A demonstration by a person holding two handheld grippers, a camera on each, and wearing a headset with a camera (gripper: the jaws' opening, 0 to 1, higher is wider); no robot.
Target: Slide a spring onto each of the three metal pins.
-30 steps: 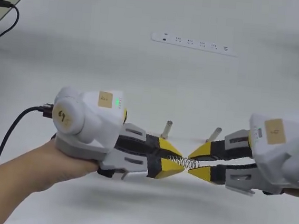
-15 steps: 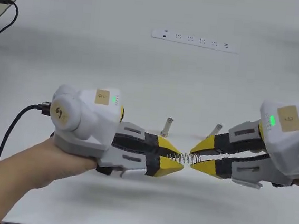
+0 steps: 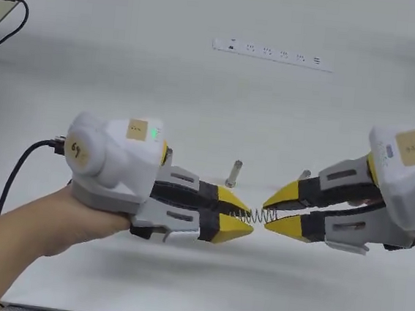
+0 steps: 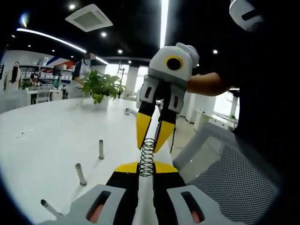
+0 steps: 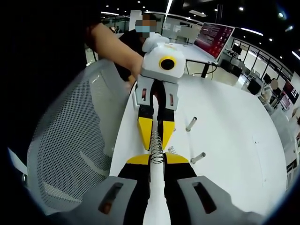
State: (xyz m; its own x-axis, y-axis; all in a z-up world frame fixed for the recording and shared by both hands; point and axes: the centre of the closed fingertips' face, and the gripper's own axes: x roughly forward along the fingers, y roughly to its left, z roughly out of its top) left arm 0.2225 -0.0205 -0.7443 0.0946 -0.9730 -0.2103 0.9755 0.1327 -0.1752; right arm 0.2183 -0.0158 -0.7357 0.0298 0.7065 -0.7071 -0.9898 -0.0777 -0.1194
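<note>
The left gripper [image 3: 251, 220] is clamped on one end of the spring [image 3: 260, 216]; the right gripper [image 3: 266, 215] has its jaws slightly apart around the other end.

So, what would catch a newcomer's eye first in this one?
Two yellow-tipped grippers meet nose to nose low in the head view, left tongs and right tongs, with a small spring bridging their tips. Just behind them, metal pins stand on the white table.
</note>
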